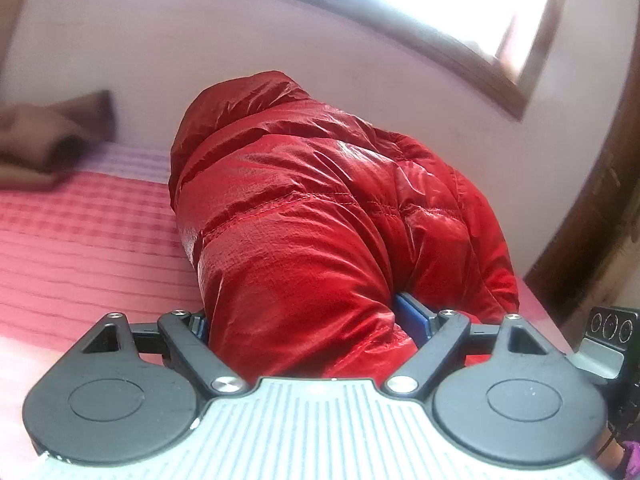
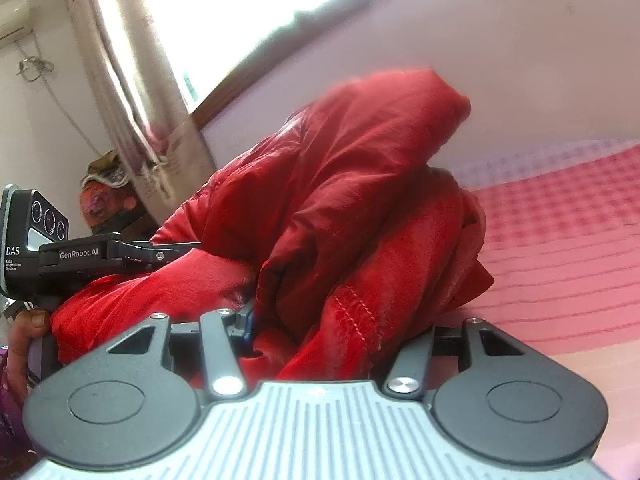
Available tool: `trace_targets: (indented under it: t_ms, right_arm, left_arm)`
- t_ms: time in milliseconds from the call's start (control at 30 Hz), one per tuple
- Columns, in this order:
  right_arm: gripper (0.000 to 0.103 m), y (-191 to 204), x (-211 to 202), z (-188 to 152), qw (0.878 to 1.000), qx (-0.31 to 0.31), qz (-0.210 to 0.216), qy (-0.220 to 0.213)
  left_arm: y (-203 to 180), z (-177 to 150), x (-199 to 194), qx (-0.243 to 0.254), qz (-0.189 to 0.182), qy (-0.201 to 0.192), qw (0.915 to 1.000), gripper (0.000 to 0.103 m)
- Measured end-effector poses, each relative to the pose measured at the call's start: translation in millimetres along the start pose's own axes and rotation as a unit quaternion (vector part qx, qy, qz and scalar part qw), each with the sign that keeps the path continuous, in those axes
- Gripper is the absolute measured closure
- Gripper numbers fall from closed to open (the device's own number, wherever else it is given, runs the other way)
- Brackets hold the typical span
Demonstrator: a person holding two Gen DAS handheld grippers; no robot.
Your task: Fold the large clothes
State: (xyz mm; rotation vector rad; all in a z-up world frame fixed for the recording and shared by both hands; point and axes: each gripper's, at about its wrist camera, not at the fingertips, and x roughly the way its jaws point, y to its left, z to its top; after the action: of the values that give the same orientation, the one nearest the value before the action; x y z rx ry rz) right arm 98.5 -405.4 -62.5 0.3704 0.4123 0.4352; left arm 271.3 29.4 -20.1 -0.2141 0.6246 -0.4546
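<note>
One red puffer jacket (image 1: 304, 208) lay bunched on the bed (image 1: 80, 240) with its pink checked cover, long axis running straight ahead of the left claw (image 1: 312, 324) toward the wall (image 1: 200, 52), hood end farthest away. Left claw was pinching a thick roll of the jacket between its blue pads (image 1: 416, 316). Right claw (image 2: 344, 328) also had jacket fabric packed between its fingers; the right finger was buried, so the grip itself: cannot tell. One brown pillow (image 1: 48, 140) lay far left of the left claw. A window (image 1: 460, 4) sat above-right, a curtain (image 2: 132, 92) left of the right claw. Jacket bulk blocked the view ahead of both claws.
</note>
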Motion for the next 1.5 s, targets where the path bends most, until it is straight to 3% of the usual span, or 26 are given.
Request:
trace_targets:
  t_ms: [333,767,1167,1300,1500]
  right_arm:
    - [0.05,62.1,56.5,1.5,0.998,-0.022,0.045,0.026]
    - [0.05,117.4,109.8,1.6,0.995,-0.04,0.075,0.054]
    - [0.05,126.2,139.4,-8.0,0.991,-0.055,0.086,0.085]
    - [0.05,120.6,143.3,-13.8,0.99,-0.056,0.09,0.092]
    - [0.039,111.5,146.5,-17.7,0.988,-0.068,0.093,0.103]
  left_arm:
    - [10.2,2.5,-10.4,-0.026,0.048,-0.023,0.9983,0.02]
    - [21.2,3.6,-22.6,-0.062,0.085,-0.043,0.9935,0.02]
    - [46.4,-12.9,-24.7,-0.091,0.106,-0.032,0.9897,0.019]
    - [48.8,-23.2,-24.7,-0.096,0.108,-0.031,0.989,0.014]
    - [53.5,-36.7,-21.3,-0.095,0.128,-0.033,0.9866,0.0]
